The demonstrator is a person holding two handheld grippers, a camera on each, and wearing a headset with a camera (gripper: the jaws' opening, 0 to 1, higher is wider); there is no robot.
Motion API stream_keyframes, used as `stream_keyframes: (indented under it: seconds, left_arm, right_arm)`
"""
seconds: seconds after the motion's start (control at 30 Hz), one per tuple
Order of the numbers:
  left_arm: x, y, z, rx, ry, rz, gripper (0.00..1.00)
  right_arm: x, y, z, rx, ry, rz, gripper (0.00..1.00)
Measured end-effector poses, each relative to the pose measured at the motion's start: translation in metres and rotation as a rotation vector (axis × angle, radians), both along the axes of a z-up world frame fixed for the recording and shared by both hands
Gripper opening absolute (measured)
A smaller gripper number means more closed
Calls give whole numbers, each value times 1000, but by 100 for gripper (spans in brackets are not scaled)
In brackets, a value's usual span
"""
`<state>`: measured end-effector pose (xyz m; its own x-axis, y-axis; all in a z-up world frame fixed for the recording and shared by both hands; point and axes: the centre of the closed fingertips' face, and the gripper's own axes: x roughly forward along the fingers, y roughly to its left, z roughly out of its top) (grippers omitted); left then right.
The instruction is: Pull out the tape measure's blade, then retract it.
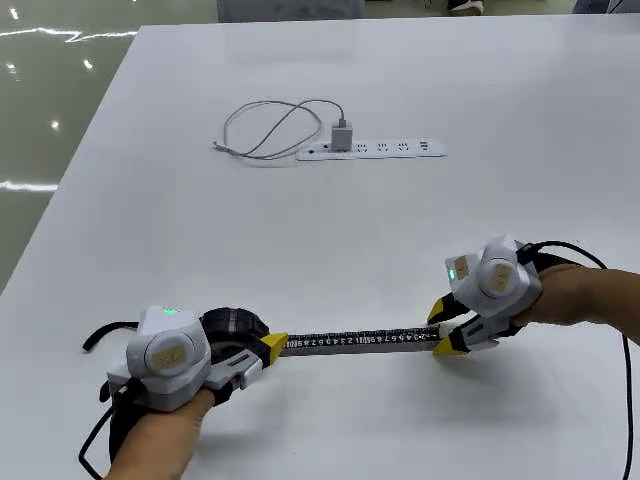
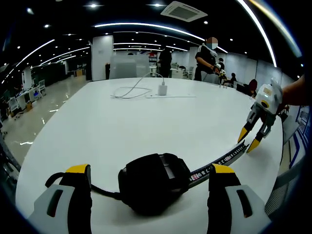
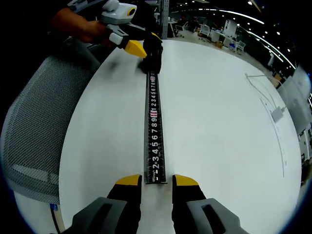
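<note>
Here, right claw [image 3: 156,181] pinches flat numbered blade [image 3: 154,126]; rounded black case [image 2: 153,183].

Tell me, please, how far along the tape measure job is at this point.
Done: the blade is partly pulled out and lies flat on the table. In hand: the left gripper has its jaws either side of the black case, with gaps; the right gripper has its jaws flanking the blade's end, though I cannot tell if they pinch it. Left: perhaps more pulling, then retracting the blade into the case.

White left hand-held gripper [image 1: 252,342], white right hand-held gripper [image 1: 443,330], yellow-tipped jaws, black cables [image 1: 627,380]
</note>
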<state>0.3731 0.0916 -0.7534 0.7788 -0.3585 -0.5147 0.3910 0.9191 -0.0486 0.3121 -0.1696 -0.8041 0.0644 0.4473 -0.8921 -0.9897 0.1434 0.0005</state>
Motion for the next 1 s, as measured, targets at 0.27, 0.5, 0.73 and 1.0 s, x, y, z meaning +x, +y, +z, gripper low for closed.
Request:
stream_keyframes:
  seconds: [0.27, 0.5, 0.73, 1.0]
  left_arm:
    - [2, 0, 2, -1, -11, 3, 99]
    - [2, 0, 2, -10, -5, 4, 99]
    - [1, -2, 0, -18, 6, 1, 98]
    - [-2, -2, -8, -17, 46, 18, 86]
  right_arm:
    - [0, -2, -2, -4, -4, -9, 18]
    - [-3, -1, -3, -19, -15, -2, 12]
    - [-3, 0, -3, -46, -6, -32, 11]
    - [-1, -1, -4, -72, 24, -72, 11]
